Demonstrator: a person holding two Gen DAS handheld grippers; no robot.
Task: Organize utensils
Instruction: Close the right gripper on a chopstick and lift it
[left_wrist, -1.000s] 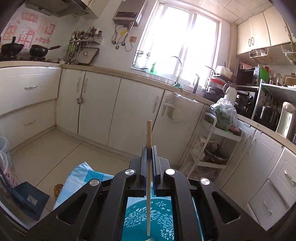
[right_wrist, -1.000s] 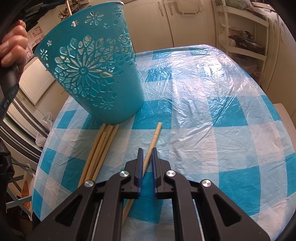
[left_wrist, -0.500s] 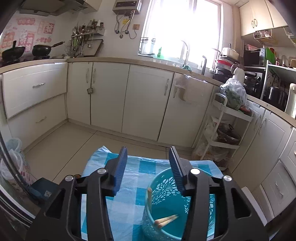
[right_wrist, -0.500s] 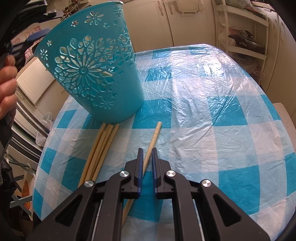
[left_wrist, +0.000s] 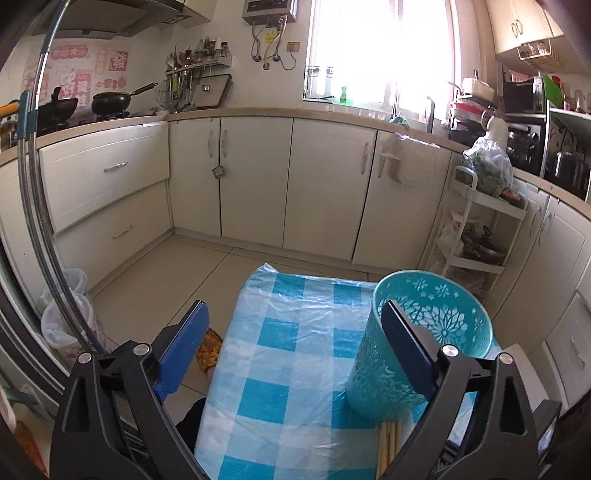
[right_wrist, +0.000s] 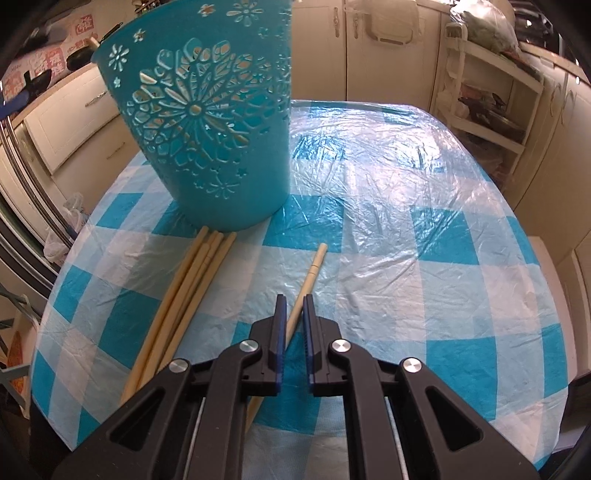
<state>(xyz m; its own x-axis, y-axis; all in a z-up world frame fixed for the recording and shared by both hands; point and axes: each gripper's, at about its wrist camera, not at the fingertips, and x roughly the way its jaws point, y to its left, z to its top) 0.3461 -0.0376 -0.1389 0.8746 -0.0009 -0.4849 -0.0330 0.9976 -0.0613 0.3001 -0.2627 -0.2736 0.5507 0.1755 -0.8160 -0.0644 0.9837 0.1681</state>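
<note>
A teal cut-out plastic basket (right_wrist: 207, 122) stands on the blue checked table (right_wrist: 424, 192); it also shows in the left wrist view (left_wrist: 424, 339). A bundle of several wooden chopsticks (right_wrist: 184, 291) lies in front of the basket, and their ends show in the left wrist view (left_wrist: 388, 443). A single chopstick (right_wrist: 310, 280) lies beside them. My right gripper (right_wrist: 293, 306) hangs low over the single chopstick, jaws narrowly apart, the stick passing under the gap. My left gripper (left_wrist: 295, 328) is wide open and empty, above the table left of the basket.
Cream kitchen cabinets (left_wrist: 258, 177) run round the room. A white rack (left_wrist: 476, 236) stands past the table's far right corner. A bin with plastic bags (left_wrist: 62, 325) sits on the floor at left. The table's near edge (right_wrist: 258, 443) is close under my right gripper.
My left gripper opened and let a chopstick drop into the basket, then drew back and left, opening wider. My right gripper moved slightly nearer the basket, over the single chopstick.
</note>
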